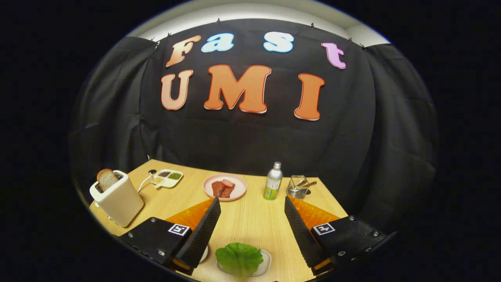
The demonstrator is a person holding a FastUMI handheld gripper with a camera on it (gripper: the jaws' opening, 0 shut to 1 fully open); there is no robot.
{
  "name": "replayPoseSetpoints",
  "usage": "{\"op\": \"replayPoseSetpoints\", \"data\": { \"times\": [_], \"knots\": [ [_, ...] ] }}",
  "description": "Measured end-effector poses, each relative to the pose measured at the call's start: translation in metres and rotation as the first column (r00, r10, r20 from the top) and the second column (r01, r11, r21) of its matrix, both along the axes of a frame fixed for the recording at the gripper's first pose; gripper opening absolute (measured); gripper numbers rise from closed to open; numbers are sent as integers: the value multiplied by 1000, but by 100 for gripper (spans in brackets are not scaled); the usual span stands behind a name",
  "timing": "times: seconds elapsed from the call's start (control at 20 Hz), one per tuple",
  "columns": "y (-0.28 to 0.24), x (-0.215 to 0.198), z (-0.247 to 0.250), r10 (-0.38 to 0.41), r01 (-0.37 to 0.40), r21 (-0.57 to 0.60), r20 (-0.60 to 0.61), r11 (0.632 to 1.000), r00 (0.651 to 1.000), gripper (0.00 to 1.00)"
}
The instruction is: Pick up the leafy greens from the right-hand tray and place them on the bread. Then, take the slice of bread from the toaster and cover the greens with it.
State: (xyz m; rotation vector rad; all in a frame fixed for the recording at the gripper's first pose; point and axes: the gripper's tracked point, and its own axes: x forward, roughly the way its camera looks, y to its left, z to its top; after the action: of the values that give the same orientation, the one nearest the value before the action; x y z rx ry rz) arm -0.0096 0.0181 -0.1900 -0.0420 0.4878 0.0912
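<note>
A leaf of green lettuce (239, 258) lies on a small white tray (267, 263) close under the gripper, between the bases of the two fingers. My gripper (251, 201) is open and holds nothing, its black fingers (203, 231) spread wide above the wooden table. A white toaster (119, 199) stands at the left, beyond the left finger, with a slice of bread (106, 179) sticking up out of its slot. A white edge (204, 254) peeks out from under the left finger; what it belongs to is hidden.
Beyond the fingertips sits a pink plate (239, 192) with reddish meat pieces (222, 188). Right of it stand a green-labelled bottle (273, 182) and a clear glass container (296, 187). A white divided dish (168, 178) and a cable (145, 181) lie behind the toaster.
</note>
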Motion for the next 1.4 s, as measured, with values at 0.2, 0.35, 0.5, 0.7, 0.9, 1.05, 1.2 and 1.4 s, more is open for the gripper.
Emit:
{"op": "replayPoseSetpoints", "data": {
  "times": [0.2, 0.35, 0.5, 0.7, 0.9, 1.05, 1.2, 1.4],
  "knots": [
    [1, -23, -67, 20, -23, -12, -191, 1000, 981, 98],
    [2, -35, -107, 27, -32, -12, -304, 999, 952, 97],
    [8, -50, -132, 55, -67, -17, -393, 998, 918, 95],
    [11, -67, -169, 87, -117, -25, -511, 993, 855, 92],
    [15, -78, -196, 108, -163, -38, -603, 986, 791, 86],
    [19, -84, -214, 110, -174, -31, -660, 984, 743, 81],
    [22, -85, -225, 107, -167, -17, -700, 986, 706, 78],
    [26, -85, -227, 106, -153, 0, -720, 988, 685, 60]
  ]
}}
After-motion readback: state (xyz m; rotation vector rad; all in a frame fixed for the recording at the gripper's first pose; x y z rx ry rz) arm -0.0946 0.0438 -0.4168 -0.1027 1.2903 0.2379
